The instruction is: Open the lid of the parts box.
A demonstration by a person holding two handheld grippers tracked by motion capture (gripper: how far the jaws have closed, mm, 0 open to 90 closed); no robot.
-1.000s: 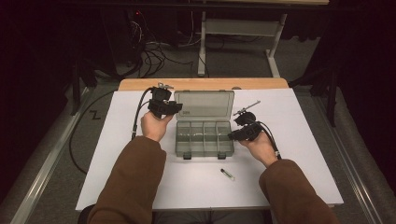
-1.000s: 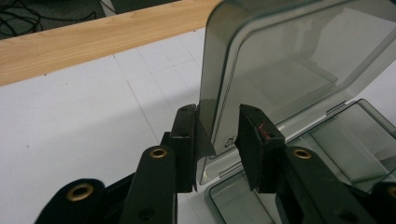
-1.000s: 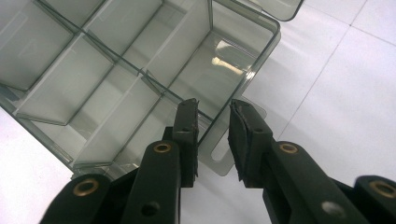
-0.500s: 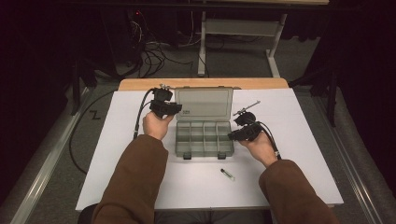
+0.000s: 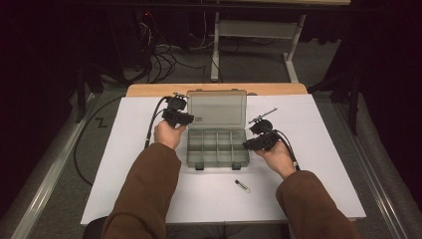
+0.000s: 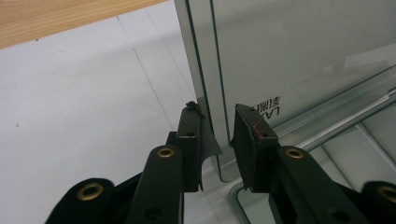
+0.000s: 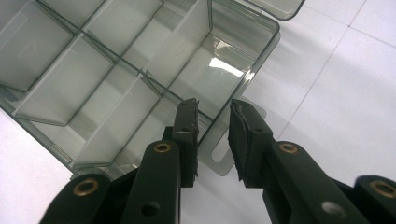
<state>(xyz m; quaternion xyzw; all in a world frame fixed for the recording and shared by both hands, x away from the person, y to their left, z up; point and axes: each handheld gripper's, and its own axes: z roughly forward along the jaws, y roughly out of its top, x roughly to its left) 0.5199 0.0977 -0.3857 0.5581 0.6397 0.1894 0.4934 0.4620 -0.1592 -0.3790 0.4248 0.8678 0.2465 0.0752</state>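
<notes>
A clear grey compartment box (image 5: 217, 160) lies open on the white table, its lid (image 5: 216, 107) tilted up at the back. My left gripper (image 5: 186, 118) is at the lid's left edge. In the left gripper view the lid's rim (image 6: 212, 93) sits between the jaws of the left gripper (image 6: 219, 119), which have just been closing and press on it. My right gripper (image 5: 247, 145) is at the box's right side. In the right gripper view the right gripper (image 7: 212, 109) straddles the wall of the box (image 7: 116, 93) near a slotted tab (image 7: 219, 161), with a gap at the right pad.
A small dark capsule-like piece (image 5: 242, 185) lies on the table in front of the box. A thin metal piece (image 5: 263, 115) lies behind the right gripper. A wooden strip (image 5: 149, 90) borders the table's far edge. Cables trail on the floor beyond.
My left hand has sunk slightly beside the lid's edge. The right hand and the box have kept still.
</notes>
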